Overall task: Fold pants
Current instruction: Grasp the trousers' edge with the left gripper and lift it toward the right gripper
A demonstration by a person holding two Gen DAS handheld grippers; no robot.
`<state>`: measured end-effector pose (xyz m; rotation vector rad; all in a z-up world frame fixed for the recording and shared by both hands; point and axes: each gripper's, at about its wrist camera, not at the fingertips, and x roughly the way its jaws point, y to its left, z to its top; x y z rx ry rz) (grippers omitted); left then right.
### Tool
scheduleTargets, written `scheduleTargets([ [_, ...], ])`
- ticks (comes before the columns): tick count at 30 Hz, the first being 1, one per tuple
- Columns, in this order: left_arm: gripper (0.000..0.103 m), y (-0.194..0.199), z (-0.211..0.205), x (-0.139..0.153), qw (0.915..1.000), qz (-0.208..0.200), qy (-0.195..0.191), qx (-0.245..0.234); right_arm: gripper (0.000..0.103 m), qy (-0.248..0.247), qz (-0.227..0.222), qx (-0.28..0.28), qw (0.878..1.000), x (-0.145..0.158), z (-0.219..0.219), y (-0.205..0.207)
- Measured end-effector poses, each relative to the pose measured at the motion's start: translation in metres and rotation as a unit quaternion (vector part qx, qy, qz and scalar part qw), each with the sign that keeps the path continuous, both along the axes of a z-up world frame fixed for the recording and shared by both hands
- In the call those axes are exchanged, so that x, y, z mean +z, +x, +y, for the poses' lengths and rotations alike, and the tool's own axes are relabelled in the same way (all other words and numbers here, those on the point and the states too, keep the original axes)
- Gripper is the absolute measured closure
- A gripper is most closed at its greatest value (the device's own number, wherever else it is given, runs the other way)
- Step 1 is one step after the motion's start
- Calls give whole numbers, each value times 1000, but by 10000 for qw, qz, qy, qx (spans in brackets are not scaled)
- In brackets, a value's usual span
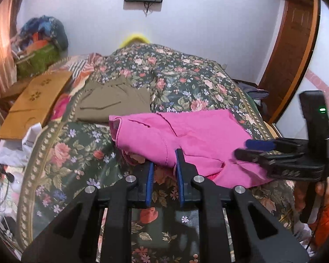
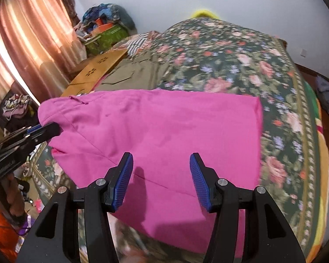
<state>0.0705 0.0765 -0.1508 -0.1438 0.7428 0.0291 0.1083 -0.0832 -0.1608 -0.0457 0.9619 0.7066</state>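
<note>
Pink pants (image 1: 186, 140) (image 2: 164, 131) lie folded on the floral bedspread (image 1: 186, 83) (image 2: 241, 61). My left gripper (image 1: 165, 162) sits at their near left edge, its jaws a narrow gap apart, with only the bedspread between them; the pink cloth lies just beyond the tips. It also shows in the right wrist view (image 2: 48, 131) at the pants' left edge. My right gripper (image 2: 161, 168) is open wide, hovering over the pants' near part, holding nothing. In the left wrist view it (image 1: 247, 149) hangs over the pants' right side.
Folded olive-green pants (image 1: 114, 105) (image 2: 133, 74) lie farther back on the bed. A wooden board (image 1: 33, 103) (image 2: 94, 72) lies at the bed's left edge. A clothes pile (image 1: 39, 43) and curtain (image 2: 26, 50) are on the left. A wooden door (image 1: 291, 54) is on the right.
</note>
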Motion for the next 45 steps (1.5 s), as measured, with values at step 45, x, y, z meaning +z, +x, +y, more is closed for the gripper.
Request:
scheduleTargets([
  [45, 87, 49, -140, 36, 9782, -431, 561, -1951, 49, 328, 573, -532, 9964, -33, -74, -20],
])
